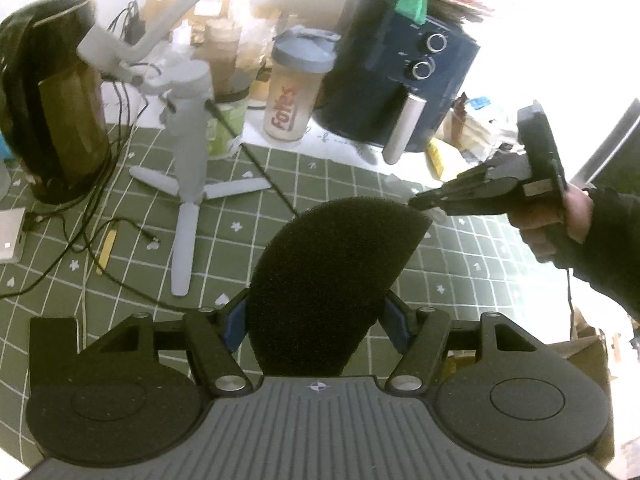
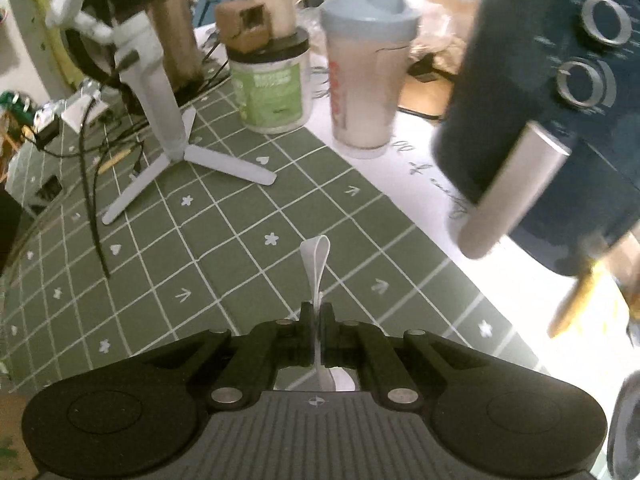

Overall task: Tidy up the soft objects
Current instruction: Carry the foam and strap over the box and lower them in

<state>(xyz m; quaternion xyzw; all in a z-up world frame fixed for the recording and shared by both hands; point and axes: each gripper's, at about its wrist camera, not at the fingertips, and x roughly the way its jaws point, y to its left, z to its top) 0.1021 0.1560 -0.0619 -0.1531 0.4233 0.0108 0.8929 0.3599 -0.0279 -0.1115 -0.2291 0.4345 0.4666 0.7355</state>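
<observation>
Squeezing a big black foam piece (image 1: 328, 276), the left claw (image 1: 316, 324) holds it between its two blue pads (image 1: 235, 326), above the green checked mat (image 1: 280, 176) on the bench. The foam's lower end is hidden behind the claw's body, so its full shape cannot be told.

The right claw (image 2: 316, 330) is pressed shut on a thin white strip (image 2: 316, 264). The strip sticks up and bends into a small loop at its top. Its bottom end runs down behind the claw and is cut off from sight. In the left wrist view, the right claw (image 1: 426, 202) is just at the foam's upper right edge, and the strip there is too small to make out.

Toward the back edge of the bench stand a grey tripod stand (image 1: 186, 168), a green jar (image 2: 274, 92), a shaker bottle (image 2: 366, 80) and a dark blue air fryer (image 1: 404, 80). The air fryer looks blurry in the right wrist view and is cut off at the right side. A dark kettle (image 1: 60, 100) stands near the left edge, with black cables (image 1: 120, 132) beside it.
</observation>
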